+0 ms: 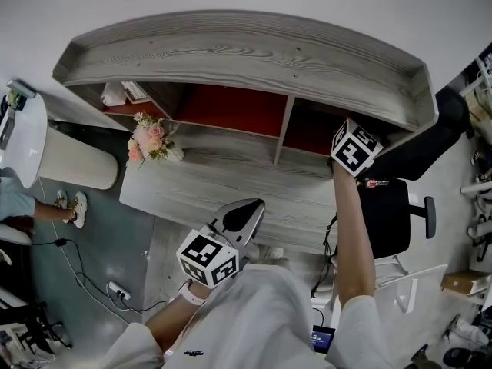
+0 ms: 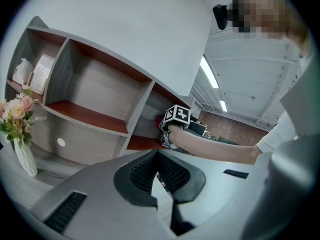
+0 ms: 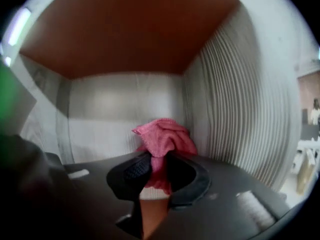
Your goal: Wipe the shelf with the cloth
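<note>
Right tool (image 3: 156,168) clamped on the pink cloth (image 3: 164,136) — cloth bunched above the jaws, inside the right-hand compartment of the shelf (image 1: 254,52), close to its ribbed side wall | left tool (image 2: 159,160) jaws together, nothing between them, low over the counter (image 1: 231,179) | flowers (image 1: 151,139) at the counter's left end

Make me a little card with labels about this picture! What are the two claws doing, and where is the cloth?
Right claw: shut on the pink cloth
Where: inside the right-hand compartment of the shelf
Left claw: shut, holding nothing, out in front of the shelf
Also there: flowers on the desk, at the left
Cloth touching wood: cannot tell
</note>
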